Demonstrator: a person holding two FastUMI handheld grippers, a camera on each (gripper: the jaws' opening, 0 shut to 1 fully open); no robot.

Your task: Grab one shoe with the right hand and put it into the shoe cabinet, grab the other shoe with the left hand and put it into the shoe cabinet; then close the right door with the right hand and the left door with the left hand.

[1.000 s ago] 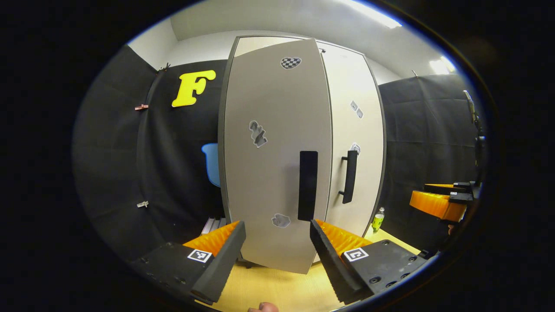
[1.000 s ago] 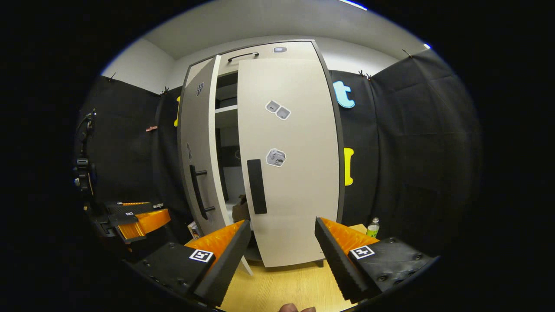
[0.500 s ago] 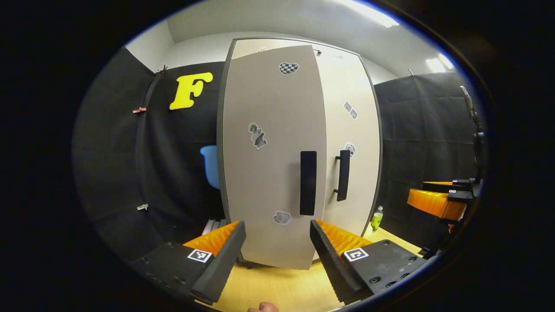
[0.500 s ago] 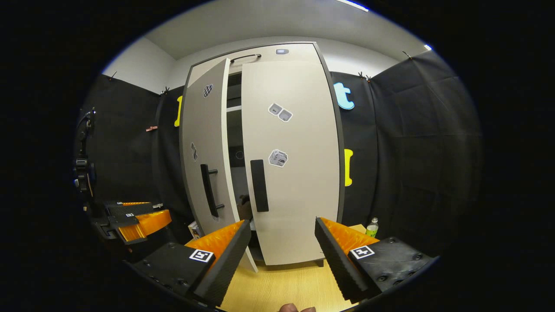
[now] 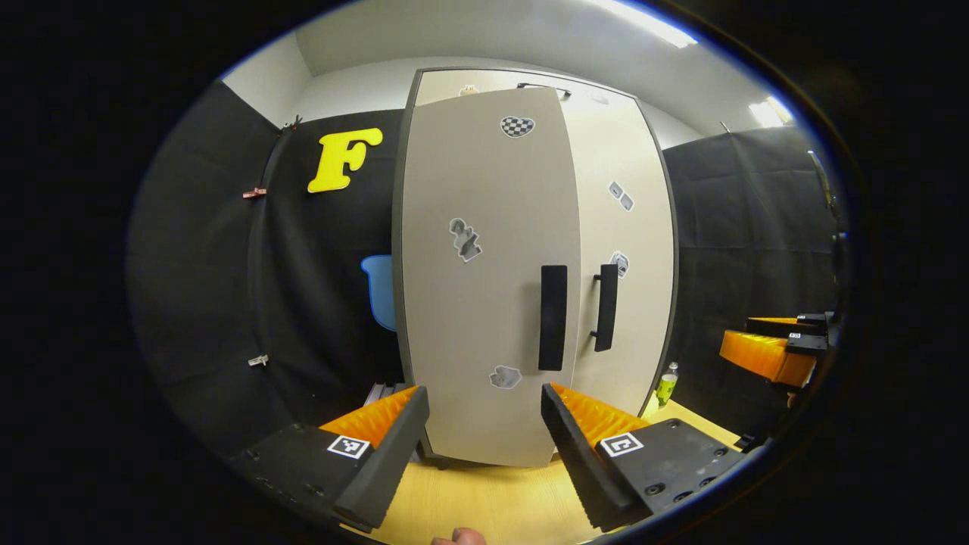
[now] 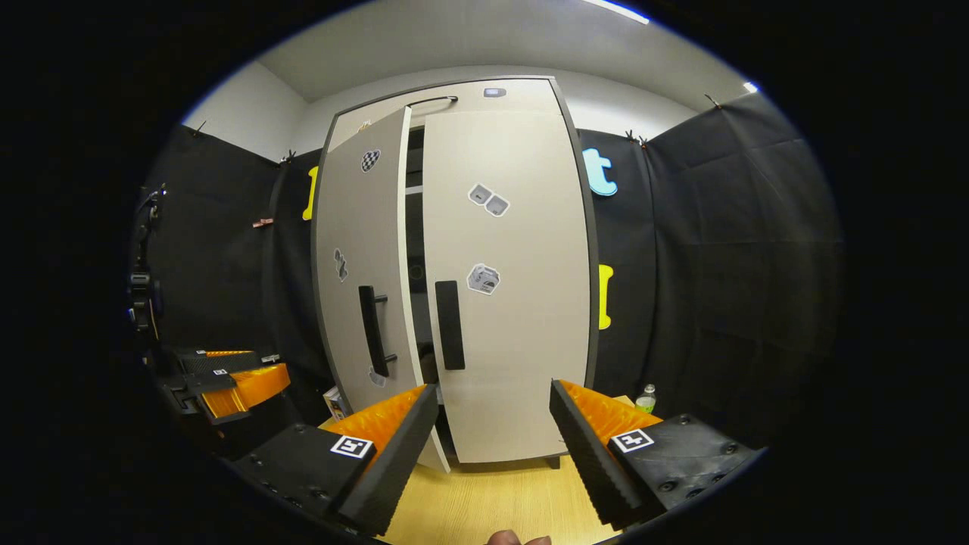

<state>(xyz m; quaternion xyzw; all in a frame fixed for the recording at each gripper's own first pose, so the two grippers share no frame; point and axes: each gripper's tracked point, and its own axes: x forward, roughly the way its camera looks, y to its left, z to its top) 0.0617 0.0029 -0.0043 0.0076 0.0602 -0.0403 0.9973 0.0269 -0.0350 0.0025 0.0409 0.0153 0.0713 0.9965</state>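
Two grippers, both spread and empty: left gripper (image 5: pixel 484 424) facing the left door (image 5: pixel 484 303), right gripper (image 6: pixel 492 424) facing the right door (image 6: pixel 515 318). Right door flush with the shoe cabinet (image 6: pixel 454 94); left door ajar, dark slit beside its handle (image 6: pixel 372 329). Shoes presumably inside, hidden. Possible fault: push too light or off the panel, leaving the left door unlatched or rebounding.

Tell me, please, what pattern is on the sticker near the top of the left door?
A black-and-white checkerboard sticker, clearest in the left gripper view.
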